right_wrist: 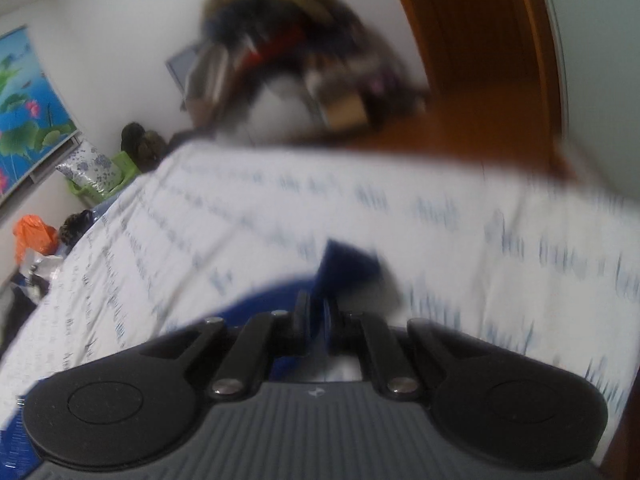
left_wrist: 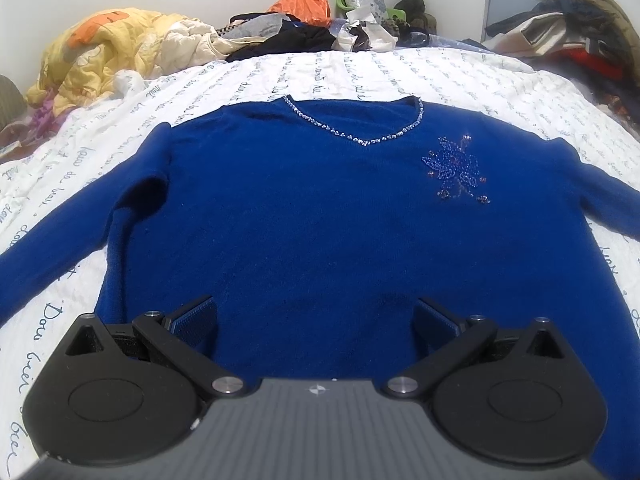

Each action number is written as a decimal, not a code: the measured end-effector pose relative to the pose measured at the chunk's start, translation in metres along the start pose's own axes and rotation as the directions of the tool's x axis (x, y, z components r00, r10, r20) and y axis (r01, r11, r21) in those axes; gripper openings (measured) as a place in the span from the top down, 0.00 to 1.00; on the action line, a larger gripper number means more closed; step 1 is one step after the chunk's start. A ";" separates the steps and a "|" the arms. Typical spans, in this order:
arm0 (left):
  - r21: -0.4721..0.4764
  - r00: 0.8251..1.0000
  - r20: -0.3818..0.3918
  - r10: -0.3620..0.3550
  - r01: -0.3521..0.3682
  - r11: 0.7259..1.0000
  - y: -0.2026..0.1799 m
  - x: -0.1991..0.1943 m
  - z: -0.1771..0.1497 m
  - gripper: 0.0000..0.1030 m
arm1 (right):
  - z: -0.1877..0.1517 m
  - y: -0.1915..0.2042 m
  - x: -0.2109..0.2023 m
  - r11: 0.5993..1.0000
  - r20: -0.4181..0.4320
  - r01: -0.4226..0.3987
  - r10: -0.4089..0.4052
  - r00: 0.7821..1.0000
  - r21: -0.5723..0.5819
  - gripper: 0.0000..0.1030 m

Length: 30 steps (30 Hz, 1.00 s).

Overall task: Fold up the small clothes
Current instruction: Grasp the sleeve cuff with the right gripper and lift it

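Across the middle of the bed (left_wrist: 360,72), on its white cover printed with lines of script, a blue sweater (left_wrist: 304,208) lies flat and face up; its V-neck, trimmed with small clear beads, points toward the far edge of the bed, and a beaded flower motif (left_wrist: 454,170) sits on the chest; both sleeves spread out toward the bed's side edges; the hem is at the near edge. Over that hem the left hand-held gripper (left_wrist: 316,320) hangs with its jaws spread wide, nothing between them, blue knit filling the gap below; whether the pads touch the cloth I cannot tell. Beyond the far edge sit a heap of yellow bedding (left_wrist: 120,48), an orange bag (left_wrist: 304,2) and dark clothes; a pile of coats (left_wrist: 580,28) rises at the far right corner. From the right wrist view, heavily blurred, the right hand-held gripper (right_wrist: 318,312) has its jaws pressed together on a fold of the blue sweater (right_wrist: 348,268), which sticks up past the fingertips above the white cover; a wooden door (right_wrist: 492,60) stands behind.
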<state>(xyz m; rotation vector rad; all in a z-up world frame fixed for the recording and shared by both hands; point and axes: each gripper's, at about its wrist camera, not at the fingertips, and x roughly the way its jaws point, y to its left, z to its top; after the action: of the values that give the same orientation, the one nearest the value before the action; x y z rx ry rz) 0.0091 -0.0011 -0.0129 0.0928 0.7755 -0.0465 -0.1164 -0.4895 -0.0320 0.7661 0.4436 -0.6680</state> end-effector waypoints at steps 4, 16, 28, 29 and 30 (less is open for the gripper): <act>0.008 1.000 -0.004 0.003 -0.003 1.000 0.000 0.000 -0.001 0.00 | -0.006 -0.020 0.013 0.981 -0.022 -0.103 0.108 0.994 0.165 0.66; -0.020 1.000 -0.005 0.026 -0.026 0.999 0.015 0.000 0.001 0.00 | -0.010 -0.027 0.023 0.942 0.085 -0.096 0.072 0.994 0.323 0.94; -0.055 0.999 0.004 0.034 -0.034 0.998 0.026 -0.002 0.005 0.00 | -0.055 0.195 -0.061 0.891 0.190 -0.239 0.330 0.925 -0.386 0.94; -0.054 0.999 0.002 0.039 -0.038 0.998 0.028 -0.002 0.005 0.00 | -0.065 0.210 -0.062 0.872 0.169 -0.257 0.352 0.921 -0.416 0.94; -0.053 0.999 -0.003 0.046 -0.046 0.998 0.030 -0.001 0.004 0.00 | -0.073 0.225 -0.060 0.854 0.147 -0.275 0.372 0.917 -0.442 0.94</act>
<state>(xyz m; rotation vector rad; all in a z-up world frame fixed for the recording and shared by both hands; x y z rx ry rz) 0.0130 0.0282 -0.0071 0.0598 0.7753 0.0177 -0.0127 -0.2913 0.0656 0.3395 0.2218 -0.3164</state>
